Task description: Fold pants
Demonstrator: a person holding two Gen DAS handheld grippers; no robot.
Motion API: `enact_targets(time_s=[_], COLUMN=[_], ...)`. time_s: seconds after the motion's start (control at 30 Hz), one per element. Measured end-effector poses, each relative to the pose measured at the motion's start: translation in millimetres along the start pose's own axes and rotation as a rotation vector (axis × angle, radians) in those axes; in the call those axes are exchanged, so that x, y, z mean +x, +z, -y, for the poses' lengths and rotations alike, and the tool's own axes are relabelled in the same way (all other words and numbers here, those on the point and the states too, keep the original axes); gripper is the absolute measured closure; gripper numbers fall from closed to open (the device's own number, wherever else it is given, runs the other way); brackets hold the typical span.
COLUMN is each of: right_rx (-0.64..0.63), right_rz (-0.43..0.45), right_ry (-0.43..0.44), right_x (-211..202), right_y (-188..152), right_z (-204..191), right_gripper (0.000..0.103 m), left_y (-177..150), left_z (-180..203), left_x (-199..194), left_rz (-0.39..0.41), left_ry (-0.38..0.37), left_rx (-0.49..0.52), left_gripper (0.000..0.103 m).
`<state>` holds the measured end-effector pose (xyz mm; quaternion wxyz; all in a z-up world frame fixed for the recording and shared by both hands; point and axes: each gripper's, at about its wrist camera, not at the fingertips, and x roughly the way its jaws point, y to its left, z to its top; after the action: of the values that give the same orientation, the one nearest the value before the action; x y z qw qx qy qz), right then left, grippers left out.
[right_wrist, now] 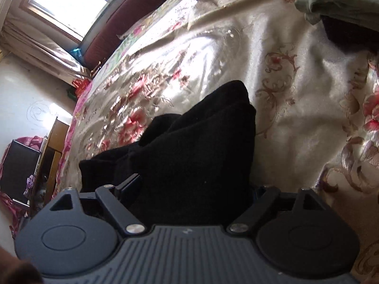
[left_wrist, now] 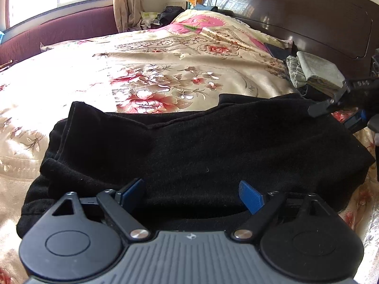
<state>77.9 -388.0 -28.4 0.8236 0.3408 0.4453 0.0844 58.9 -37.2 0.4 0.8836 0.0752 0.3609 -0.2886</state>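
Note:
The black pants [left_wrist: 201, 149] lie folded in layers on the floral bedspread [left_wrist: 154, 71]. My left gripper [left_wrist: 191, 195] is open, its blue fingers [left_wrist: 251, 196] spread wide over the near edge of the pants. My right gripper [left_wrist: 331, 106] reaches in at the right end of the pants in the left wrist view. In the right wrist view the pants [right_wrist: 189, 156] fill the gap between the right gripper's fingers [right_wrist: 129, 185]; the right gripper [right_wrist: 191, 189] looks open around the cloth, with one finger hidden behind it.
A folded grey-green garment [left_wrist: 315, 73] lies by the dark wooden headboard [left_wrist: 296, 16]; it also shows in the right wrist view [right_wrist: 341, 0]. A pink quilt [left_wrist: 201, 23] is piled at the head of the bed. A window [right_wrist: 68, 2] and maroon sill lie beyond.

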Motion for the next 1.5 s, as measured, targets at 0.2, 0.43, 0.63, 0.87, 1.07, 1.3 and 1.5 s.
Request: enact_targets(time_s=[0.2,0.43,0.63,0.87,1.07,1.3,1.5], right_rx=[0.24,0.311,0.177,0.167,0.266,0.214,0.066], right_rz=[0.132,0.095,0.041,0.104,0.135,0.1,0.092], right_ry=[0.255,0.314,0.255,0.248,0.232,0.012,-0.073], right_x=[-31.7,-10.6,0.7,-23.9,-33.0,-38.3,-43.8], right_y=[-2.2,-11.6,-14.8,-10.6,-4.1,13.0,20.3], right_z=[21.7,43.2,17.0,10.4,14.5,-9.1,-76.9], right_gripper=[0.083,0.059,0.039,0.086,0.087,0.087,0.086], left_y=[3.7,-1.1,-1.6,-4.0,-4.8,-19.4,-28.4], left_z=[10.6,38.0,27.3,32.2,34.7,15.4,-0.6], left_x=[-11.6,-11.2,-6.7,-12.9,-36.9,-29.6,-37.9], left_rz=[-0.042,-0.071,-0.099,-0.101,-0.026,-0.036,0.043], left_ry=[0.079,0.142,0.126,0.15,0.099,0.051,0.01], left_rx=[0.11,0.341,0.295,0.307,0.275,0.211,0.087], left_gripper=[0.002,0.002,0.001,0.001,0.004,0.002,0.002])
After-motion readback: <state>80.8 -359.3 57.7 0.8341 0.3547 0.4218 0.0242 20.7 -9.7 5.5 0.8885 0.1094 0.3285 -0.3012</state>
